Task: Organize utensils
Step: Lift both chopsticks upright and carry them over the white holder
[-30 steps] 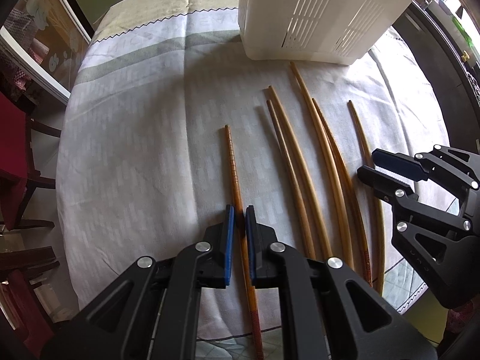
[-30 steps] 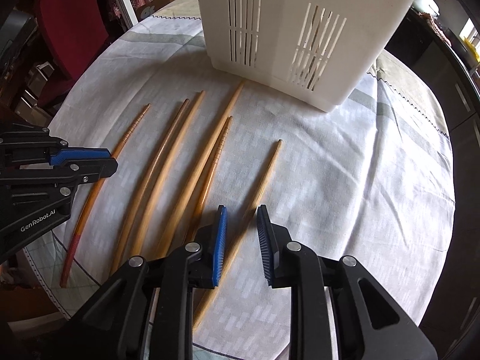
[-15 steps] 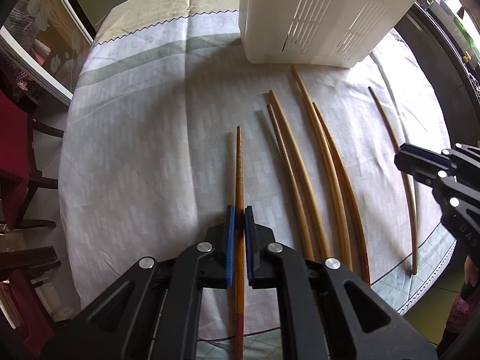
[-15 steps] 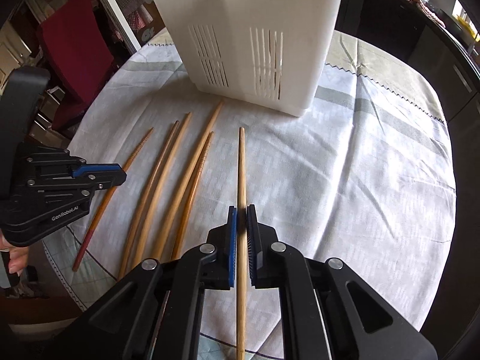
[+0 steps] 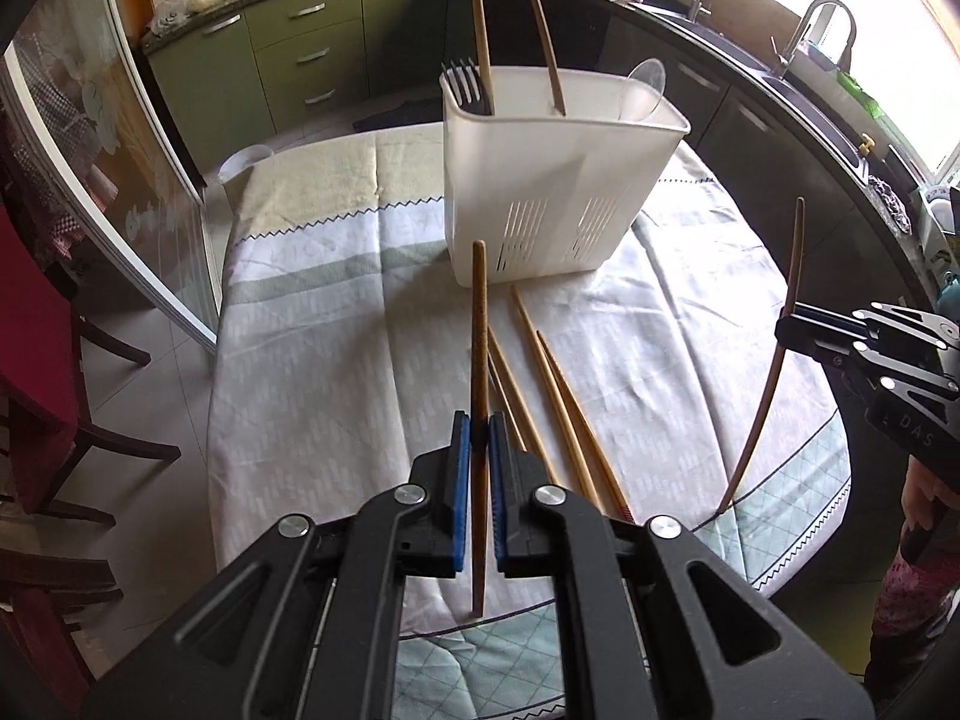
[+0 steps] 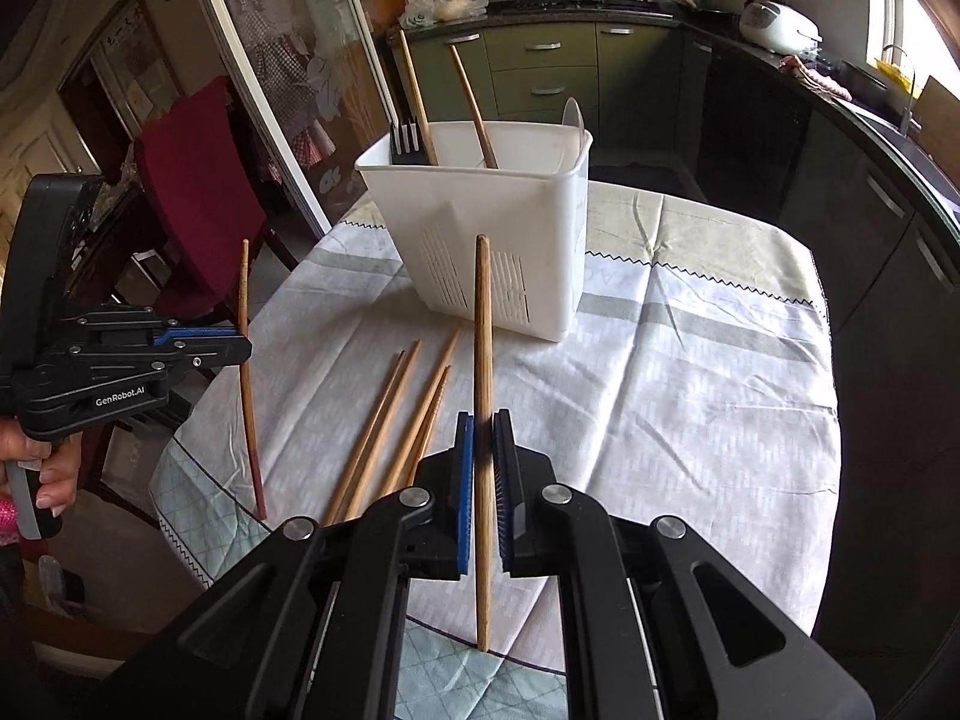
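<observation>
My left gripper (image 5: 474,438) is shut on a wooden chopstick (image 5: 479,324) and holds it upright above the table. My right gripper (image 6: 483,438) is shut on another wooden chopstick (image 6: 483,330), also upright. Each gripper shows in the other's view, the right one (image 5: 786,324) at the right edge and the left one (image 6: 243,348) at the left edge. A white slotted utensil holder (image 5: 558,180) stands at the back of the table, with two chopsticks, a black fork (image 5: 462,84) and a clear spoon in it. Several chopsticks (image 5: 552,396) lie on the cloth in front of it.
The round table has a pale tablecloth (image 5: 336,360). A red chair (image 6: 192,180) stands to the left of the table. Dark kitchen counters (image 5: 780,96) curve around behind and to the right. A glass sliding door (image 5: 90,138) is at the left.
Both grippers have lifted their chopsticks off the cloth and tipped them upright. Both have pulled back and up, so the holder's open top now shows.
</observation>
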The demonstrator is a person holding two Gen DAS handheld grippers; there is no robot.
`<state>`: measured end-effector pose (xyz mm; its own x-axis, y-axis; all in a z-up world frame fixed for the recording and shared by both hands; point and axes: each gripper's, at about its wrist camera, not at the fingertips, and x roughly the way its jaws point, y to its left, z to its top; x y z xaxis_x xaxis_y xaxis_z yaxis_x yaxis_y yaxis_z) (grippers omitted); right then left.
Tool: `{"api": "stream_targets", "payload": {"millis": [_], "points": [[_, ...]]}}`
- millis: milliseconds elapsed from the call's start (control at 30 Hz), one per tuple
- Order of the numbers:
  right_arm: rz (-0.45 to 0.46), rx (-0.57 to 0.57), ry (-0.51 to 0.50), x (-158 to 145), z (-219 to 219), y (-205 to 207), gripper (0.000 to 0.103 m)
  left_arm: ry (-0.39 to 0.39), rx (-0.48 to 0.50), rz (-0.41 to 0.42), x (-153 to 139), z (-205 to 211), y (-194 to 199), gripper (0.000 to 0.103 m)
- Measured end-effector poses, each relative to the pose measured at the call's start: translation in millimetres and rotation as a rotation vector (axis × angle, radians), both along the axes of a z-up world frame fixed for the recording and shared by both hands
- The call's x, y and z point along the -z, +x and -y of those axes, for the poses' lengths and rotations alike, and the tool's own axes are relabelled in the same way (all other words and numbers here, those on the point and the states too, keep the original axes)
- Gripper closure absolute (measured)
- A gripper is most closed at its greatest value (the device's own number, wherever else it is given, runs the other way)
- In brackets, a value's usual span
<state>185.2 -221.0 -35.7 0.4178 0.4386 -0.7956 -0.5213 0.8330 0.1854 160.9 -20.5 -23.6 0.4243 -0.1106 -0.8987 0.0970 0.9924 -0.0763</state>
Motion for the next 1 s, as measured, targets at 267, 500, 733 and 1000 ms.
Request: {"api": "stream_targets", "payload": {"millis": [267,500,733,1000], "points": [[0.037,-0.006,0.035,-15.3,5.0,-15.3,0.096,0.004,0.027,0.053,-26.3,1.0,-17.9,0.097],[0.065,-0.006,0.060,-28.1,8.5,-18.5,0.096,-0.008,0.038,0.075,-33.1,4.1,-17.2,0.097],[0.086,-0.009,0.071,-42.6,6.6,-14.8,0.096,-0.020,0.045,0.102,-44.7,7.9,-12.1,0.097],[0.145,-0.015,0.090,-83.6,3.2,-3.4,0.096,-0.050,0.045,0.209,-99.1,9.8,1.4,0.097]]}}
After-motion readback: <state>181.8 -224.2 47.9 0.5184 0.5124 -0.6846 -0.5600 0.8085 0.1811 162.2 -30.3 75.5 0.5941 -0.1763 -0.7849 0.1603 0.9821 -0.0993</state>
